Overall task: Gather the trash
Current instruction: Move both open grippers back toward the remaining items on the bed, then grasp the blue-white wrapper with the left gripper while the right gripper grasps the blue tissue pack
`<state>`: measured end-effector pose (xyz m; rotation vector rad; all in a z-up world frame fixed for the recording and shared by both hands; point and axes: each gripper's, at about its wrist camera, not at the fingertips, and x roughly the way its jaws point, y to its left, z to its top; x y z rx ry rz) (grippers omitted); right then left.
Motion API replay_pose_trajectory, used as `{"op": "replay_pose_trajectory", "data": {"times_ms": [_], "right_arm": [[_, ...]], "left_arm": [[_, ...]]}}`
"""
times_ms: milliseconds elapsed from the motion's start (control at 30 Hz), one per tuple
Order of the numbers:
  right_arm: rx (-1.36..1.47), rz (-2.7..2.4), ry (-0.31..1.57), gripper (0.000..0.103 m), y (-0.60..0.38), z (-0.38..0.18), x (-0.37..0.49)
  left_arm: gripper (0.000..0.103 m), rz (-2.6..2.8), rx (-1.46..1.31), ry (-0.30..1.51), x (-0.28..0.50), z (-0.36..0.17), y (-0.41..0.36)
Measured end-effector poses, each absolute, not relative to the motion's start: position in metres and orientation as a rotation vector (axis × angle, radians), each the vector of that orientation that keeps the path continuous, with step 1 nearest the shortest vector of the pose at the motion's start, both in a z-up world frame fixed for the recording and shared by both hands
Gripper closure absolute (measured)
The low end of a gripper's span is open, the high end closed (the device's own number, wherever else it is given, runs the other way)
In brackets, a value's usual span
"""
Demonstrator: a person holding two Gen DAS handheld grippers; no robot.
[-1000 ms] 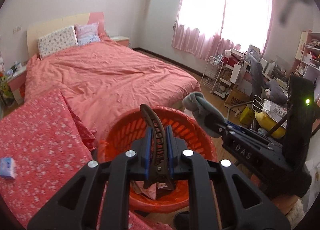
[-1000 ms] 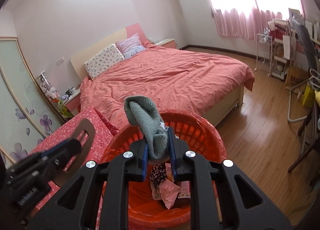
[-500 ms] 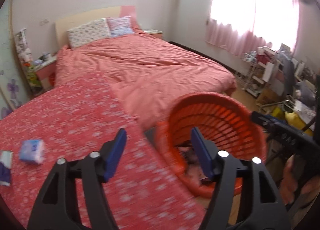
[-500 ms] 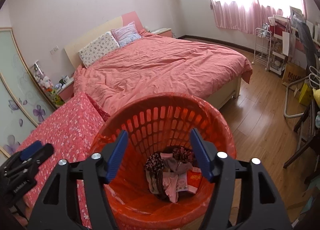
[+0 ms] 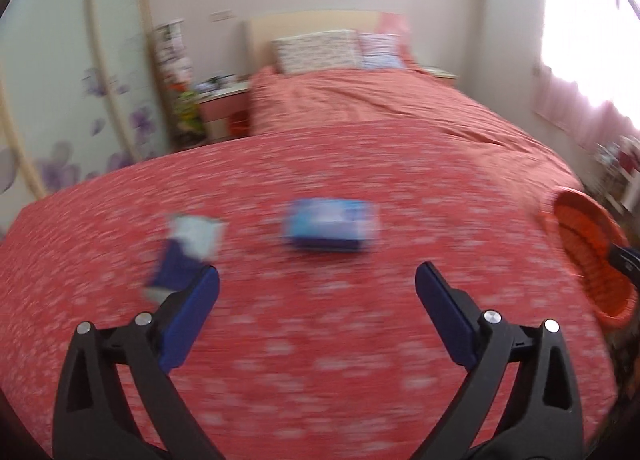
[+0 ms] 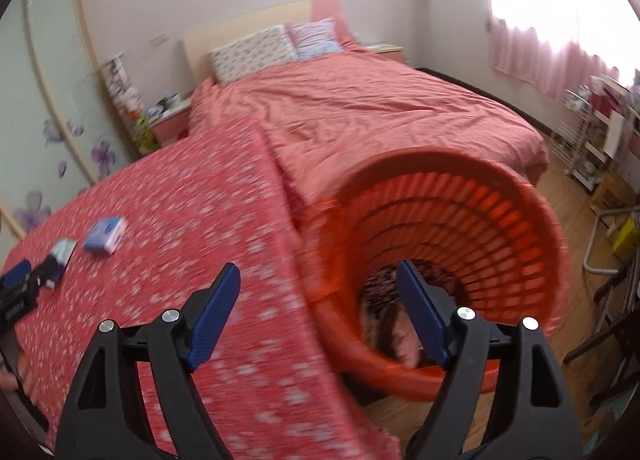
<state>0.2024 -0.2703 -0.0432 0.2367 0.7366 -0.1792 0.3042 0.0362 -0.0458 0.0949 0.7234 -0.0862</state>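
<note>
Left gripper (image 5: 317,286) over bench (image 5: 320,340) with red flowery cloth, fingers opening wide, nothing between. Blue tissue pack (image 5: 331,230) and blue-white wrapper (image 5: 184,256) lie ahead on cloth, trash not picked up yet. Right gripper (image 6: 319,287) fingers opening, empty, by orange basket (image 6: 520,227), which stands beside bench for easy drops.

Left wrist view is motion-smeared: blue packet (image 5: 331,229) mid-frame unreadable, white-and-navy item (image 5: 185,252) left of it partly behind the left fingertip. Orange basket (image 5: 588,256) cut by the right edge. Right wrist view: basket contents (image 6: 384,308) are a blur, half behind a blue pad; left gripper (image 6: 16,292) clipped at the left edge.
</note>
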Motion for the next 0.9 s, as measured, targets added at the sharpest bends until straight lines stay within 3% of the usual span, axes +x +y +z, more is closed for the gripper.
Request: {"op": "replay_pose_trajectory", "data": {"times_ms": [300,467,567,600,900], "right_arm": [[0.160,-0.071,0.788,0.024,-0.204,-0.052,0.220],[0.120,-0.036,0.814,0.024,-0.176,-0.060,0.234],[0.105,-0.013,0.826,0.024,-0.163,-0.064,0.242],[0.098,-0.001,0.831,0.024,-0.157,-0.065,0.246],[0.017,0.113,0.834,0.024,-0.094,-0.069,0.299]], "left_arm": [[0.010,0.112,0.026,0.799,0.358,-0.069,0.129],[0.028,0.072,0.010,0.876,0.388,-0.090,0.134],[0.047,0.042,-0.018,0.916,0.399,-0.098,0.138],[0.059,0.046,-0.017,0.914,0.401,-0.096,0.140],[0.056,0.046,-0.017,0.915,0.382,-0.100,0.163]]}}
